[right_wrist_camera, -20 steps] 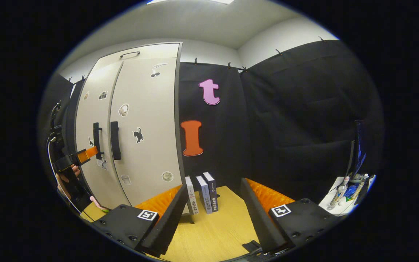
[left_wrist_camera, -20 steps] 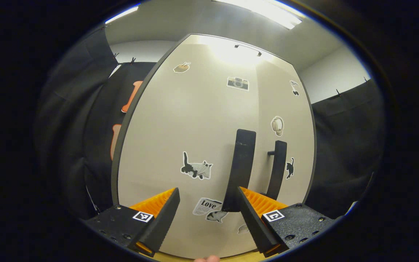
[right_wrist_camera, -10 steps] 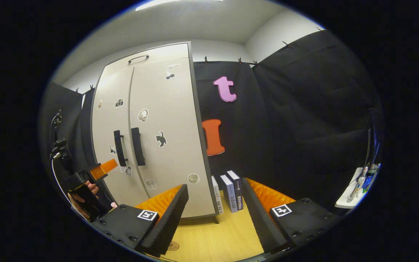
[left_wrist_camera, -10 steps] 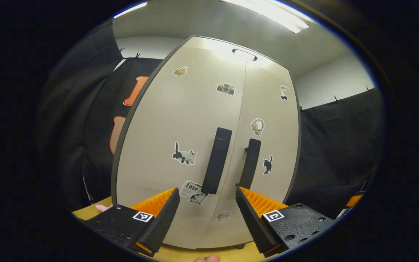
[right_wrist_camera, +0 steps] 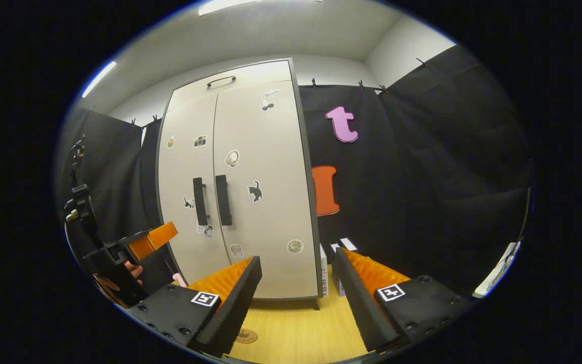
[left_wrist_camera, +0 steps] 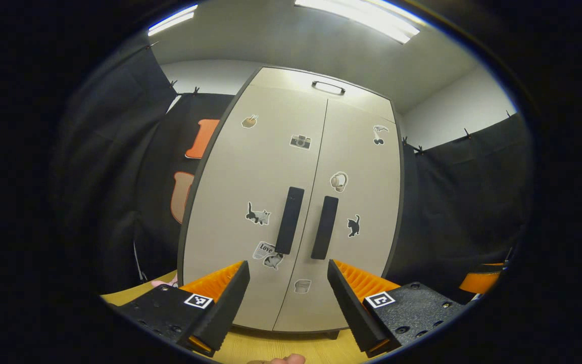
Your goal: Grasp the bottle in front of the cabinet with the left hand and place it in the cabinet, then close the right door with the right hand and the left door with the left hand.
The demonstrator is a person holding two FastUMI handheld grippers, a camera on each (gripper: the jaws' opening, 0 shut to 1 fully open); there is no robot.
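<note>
Left gripper (left_wrist_camera: pixel 287 303): hanging wide open, empty, facing cabinet (left_wrist_camera: pixel 291 212).
Right gripper (right_wrist_camera: pixel 297 298): gaping open, holding nothing.
Doors (right_wrist_camera: pixel 235 192): sitting closed.

Both doors of the cabinet (left_wrist_camera: pixel 291 202) sit flush, so whatever's inside is hidden. Stickers (left_wrist_camera: pixel 259 215) on the doors too small to make out in detail. In right gripper view the books (right_wrist_camera: pixel 344 246) beside the cabinet are mostly covered by the right gripper (right_wrist_camera: pixel 298 298) fingers, and the left gripper (right_wrist_camera: pixel 139 245) is cut by the view's edge w/ the hand (right_wrist_camera: pixel 119 275) holding it partly hidden. Pink item (right_wrist_camera: pixel 178 279) at cabinet foot: can't tell what it is
</note>
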